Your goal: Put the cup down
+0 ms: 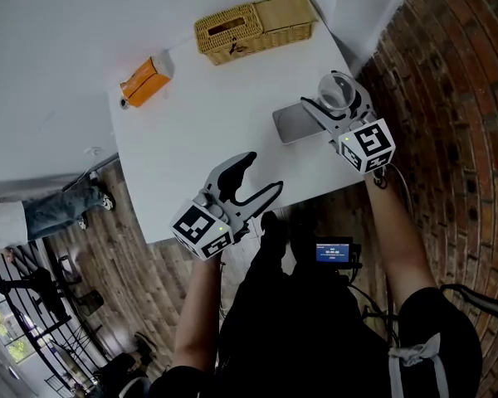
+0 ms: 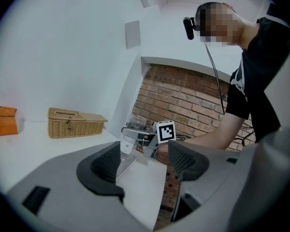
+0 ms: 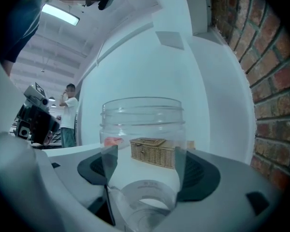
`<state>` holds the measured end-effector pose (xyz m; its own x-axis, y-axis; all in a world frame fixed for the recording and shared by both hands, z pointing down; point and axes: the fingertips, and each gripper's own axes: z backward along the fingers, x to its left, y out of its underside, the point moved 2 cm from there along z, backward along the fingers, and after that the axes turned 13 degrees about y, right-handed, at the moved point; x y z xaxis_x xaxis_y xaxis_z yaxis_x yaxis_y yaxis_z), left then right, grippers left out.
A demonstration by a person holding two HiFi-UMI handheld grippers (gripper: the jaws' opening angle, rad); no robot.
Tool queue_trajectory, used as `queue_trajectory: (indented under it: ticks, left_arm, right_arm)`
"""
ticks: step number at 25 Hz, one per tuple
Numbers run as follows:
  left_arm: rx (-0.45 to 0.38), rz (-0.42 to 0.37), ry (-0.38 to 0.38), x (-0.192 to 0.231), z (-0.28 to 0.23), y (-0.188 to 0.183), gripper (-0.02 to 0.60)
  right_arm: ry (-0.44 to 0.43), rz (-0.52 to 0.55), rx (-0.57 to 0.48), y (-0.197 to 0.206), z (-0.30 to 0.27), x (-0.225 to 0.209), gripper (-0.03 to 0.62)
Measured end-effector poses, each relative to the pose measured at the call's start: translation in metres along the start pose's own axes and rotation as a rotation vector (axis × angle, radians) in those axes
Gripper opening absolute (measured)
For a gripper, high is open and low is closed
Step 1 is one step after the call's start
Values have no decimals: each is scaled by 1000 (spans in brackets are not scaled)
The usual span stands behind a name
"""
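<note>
Right gripper (image 1: 339, 106) clamped on clear cup (image 1: 335, 88) (upright), table (image 1: 199, 123) right side; left gripper (image 1: 264, 172) jaws apart, empty, near edge.

A white table (image 1: 207, 139) fills the middle of the head view. On it, a wicker basket (image 1: 253, 27) with a lid sits at the table's 12 o'clock edge, and an orange carton (image 1: 143, 82) lies at about 10 o'clock, well apart from the basket. A flat grey slab (image 1: 289, 127) rests near the 3 o'clock edge. A brick wall (image 1: 456, 98) runs along the 3 o'clock side. At 9 o'clock, legs in jeans (image 1: 62, 206) stand on the wooden floor (image 1: 141, 280).
</note>
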<state>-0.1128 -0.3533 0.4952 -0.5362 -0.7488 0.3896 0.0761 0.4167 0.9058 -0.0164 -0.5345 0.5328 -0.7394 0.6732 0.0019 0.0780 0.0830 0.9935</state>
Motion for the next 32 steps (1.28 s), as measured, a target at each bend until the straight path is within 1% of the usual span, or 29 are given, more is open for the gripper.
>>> queue_trajectory:
  ticks: [1,2,3,4,6,12,15,19,24,28,32]
  left_arm:
    - [-1,-1,0,0,1,0,314]
    - [-1,-2,-1,0,2,0,314]
    - [-2,-2,-2,-1,3,0,314]
    - [-2,-2,-3,-1,5,1,314]
    - [-1,-1,-3,-2,7,2,314]
    - [-6,-10,5,-5,15,2,314]
    - [-7,-16,7,-5,20,2,314]
    - [-13,-24,17,-5,28,2,314]
    - [-24,-39,38,-10,35,2,314]
    - [-37,-52,69,-21,38,0,314]
    - [-71,-71,104,-34,41,-8,314]
  right_arm:
    - [8,-12,4,1,0,-1,370]
    - [14,-26,10,1,-1,-3,408]
    - [18,-40,16,2,0,-4,473]
    - [19,-52,22,3,0,-5,494]
    - [20,-60,35,5,3,-5,505]
    - [64,-85,49,6,23,-8,505]
    - [78,-126,59,8,42,-6,505]
    - [117,-173,79,9,72,-4,503]
    - [143,-260,89,3,107,5,503]
    - [134,-286,98,-11,130,22,503]
    - [87,-262,98,-31,149,48,502]
